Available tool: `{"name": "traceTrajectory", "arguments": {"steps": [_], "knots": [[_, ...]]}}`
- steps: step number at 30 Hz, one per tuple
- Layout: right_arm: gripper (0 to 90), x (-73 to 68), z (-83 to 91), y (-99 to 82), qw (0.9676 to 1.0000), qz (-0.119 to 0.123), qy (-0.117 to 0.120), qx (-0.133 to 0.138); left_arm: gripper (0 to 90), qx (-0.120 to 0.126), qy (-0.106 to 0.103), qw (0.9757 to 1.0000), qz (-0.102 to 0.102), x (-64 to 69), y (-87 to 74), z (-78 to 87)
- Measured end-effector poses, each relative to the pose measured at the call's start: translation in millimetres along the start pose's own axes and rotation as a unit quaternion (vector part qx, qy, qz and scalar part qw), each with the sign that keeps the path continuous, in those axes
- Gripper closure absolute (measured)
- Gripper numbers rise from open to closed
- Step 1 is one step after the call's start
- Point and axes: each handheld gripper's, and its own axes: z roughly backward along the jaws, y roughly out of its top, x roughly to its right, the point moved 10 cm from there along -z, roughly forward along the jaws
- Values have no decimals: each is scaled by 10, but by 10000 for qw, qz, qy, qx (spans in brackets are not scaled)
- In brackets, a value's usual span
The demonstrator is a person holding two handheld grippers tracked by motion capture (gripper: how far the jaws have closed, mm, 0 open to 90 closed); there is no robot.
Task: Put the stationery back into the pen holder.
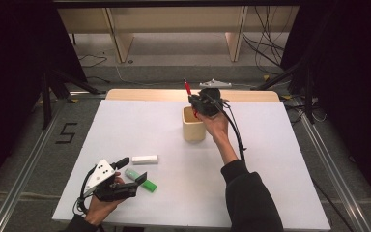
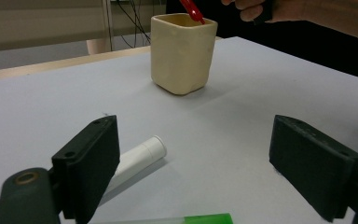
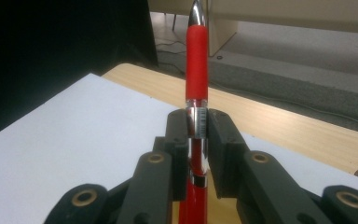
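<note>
My right gripper (image 1: pixel 193 100) is shut on a red pen (image 1: pixel 187 87) and holds it over the open top of a cream cup (image 1: pixel 193 126) near the table's far middle. In the right gripper view the pen (image 3: pixel 196 70) stands upright between the pinched jaws of that gripper (image 3: pixel 196 125), silver tip up. The pen's lower end (image 2: pixel 192 10) dips at the rim of the cup (image 2: pixel 182 51). My left gripper (image 1: pixel 134 170) rests at the near left, open, nothing between its jaws (image 2: pixel 196 154).
A white cylinder (image 1: pixel 145 159) (image 2: pixel 137 161) and a green marker (image 1: pixel 144 182) (image 2: pixel 205 218) lie on the white table (image 1: pixel 251 193) by the left gripper. Behind the table's wooden far edge (image 1: pixel 149 94) are floor cables and dark stands.
</note>
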Motion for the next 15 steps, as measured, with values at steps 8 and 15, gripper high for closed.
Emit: {"name": "traceTrajectory", "arguments": {"steps": [8, 15], "knots": [[793, 7, -30, -83, 10000, -18, 13, -73, 157, -3, -3, 10000, -1, 0, 0, -1], [792, -2, -31, -112, 10000, 19, 0, -77, 157, -13, 6, 10000, -17, -4, -3, 3]]}}
